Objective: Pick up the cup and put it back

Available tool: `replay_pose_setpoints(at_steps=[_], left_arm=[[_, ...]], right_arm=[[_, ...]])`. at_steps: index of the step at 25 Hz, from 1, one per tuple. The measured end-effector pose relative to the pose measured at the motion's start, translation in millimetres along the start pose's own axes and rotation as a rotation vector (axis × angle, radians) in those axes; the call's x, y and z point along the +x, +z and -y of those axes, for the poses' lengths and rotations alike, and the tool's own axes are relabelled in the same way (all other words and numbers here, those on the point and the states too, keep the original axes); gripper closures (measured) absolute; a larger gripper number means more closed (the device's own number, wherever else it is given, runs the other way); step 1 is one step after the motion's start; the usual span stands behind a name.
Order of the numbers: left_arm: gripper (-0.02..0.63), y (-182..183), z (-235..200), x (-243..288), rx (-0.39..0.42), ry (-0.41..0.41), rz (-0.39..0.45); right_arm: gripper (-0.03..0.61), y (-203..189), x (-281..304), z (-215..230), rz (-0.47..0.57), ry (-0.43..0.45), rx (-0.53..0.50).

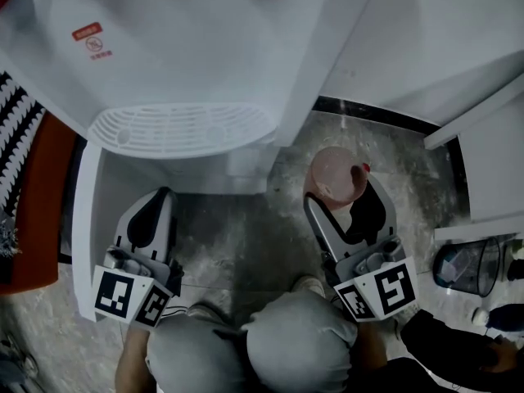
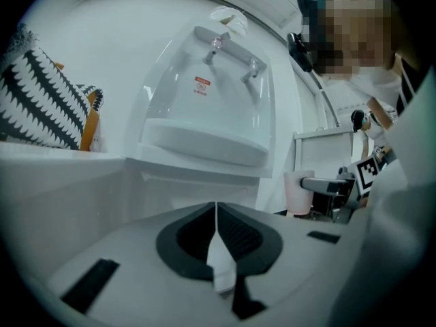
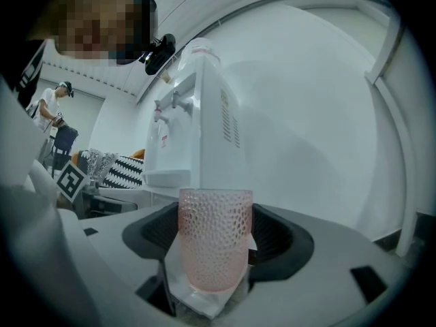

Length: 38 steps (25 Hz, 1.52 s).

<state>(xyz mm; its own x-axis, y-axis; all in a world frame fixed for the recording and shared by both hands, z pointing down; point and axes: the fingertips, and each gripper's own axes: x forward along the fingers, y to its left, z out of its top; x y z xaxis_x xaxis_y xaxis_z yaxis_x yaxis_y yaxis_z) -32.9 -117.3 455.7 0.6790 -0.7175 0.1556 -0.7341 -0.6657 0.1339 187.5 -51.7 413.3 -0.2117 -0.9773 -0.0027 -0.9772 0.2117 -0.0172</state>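
A pink dimpled cup (image 3: pixel 214 245) stands upright between the jaws of my right gripper (image 3: pixel 215 264), which is shut on it. From the head view the cup (image 1: pixel 336 175) is held low over the speckled floor, to the right of a white water dispenser (image 1: pixel 188 47) and its drip tray (image 1: pixel 178 128). My left gripper (image 1: pixel 154 216) hangs below the tray's left side, jaws pressed together with nothing between them (image 2: pixel 216 218). The left gripper view also catches the cup (image 2: pixel 297 192) off to the right.
A black-and-white striped cushion (image 1: pixel 15 129) on a reddish seat (image 1: pixel 37 203) lies at the left. A white cabinet (image 1: pixel 490 162) and a wire bin (image 1: pixel 465 267) stand at the right. A second person (image 3: pixel 52 106) stands far off. Speckled floor (image 1: pixel 237 236) shows between the grippers.
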Motion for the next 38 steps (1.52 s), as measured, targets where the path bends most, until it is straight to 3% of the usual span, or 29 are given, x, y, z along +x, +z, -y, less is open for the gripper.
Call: replay_pose_setpoints(at_steps=[12,18,38], left_arm=[[0.595,-4,-6,-1,-0.023,0.017,0.005],[0.595,-2,-16,-7,-0.042,0.087,0.033],[0.595,-15,-8,-1,-0.055,0.03,-0.004]], right_arm=[[0.241,-3,1,-3,-0.002,0.009,0.003],[0.241,-3,0,-3,-0.008,0.015,0.004],[0.241,-7,0,-6,-0.023,-0.002,-0.003]])
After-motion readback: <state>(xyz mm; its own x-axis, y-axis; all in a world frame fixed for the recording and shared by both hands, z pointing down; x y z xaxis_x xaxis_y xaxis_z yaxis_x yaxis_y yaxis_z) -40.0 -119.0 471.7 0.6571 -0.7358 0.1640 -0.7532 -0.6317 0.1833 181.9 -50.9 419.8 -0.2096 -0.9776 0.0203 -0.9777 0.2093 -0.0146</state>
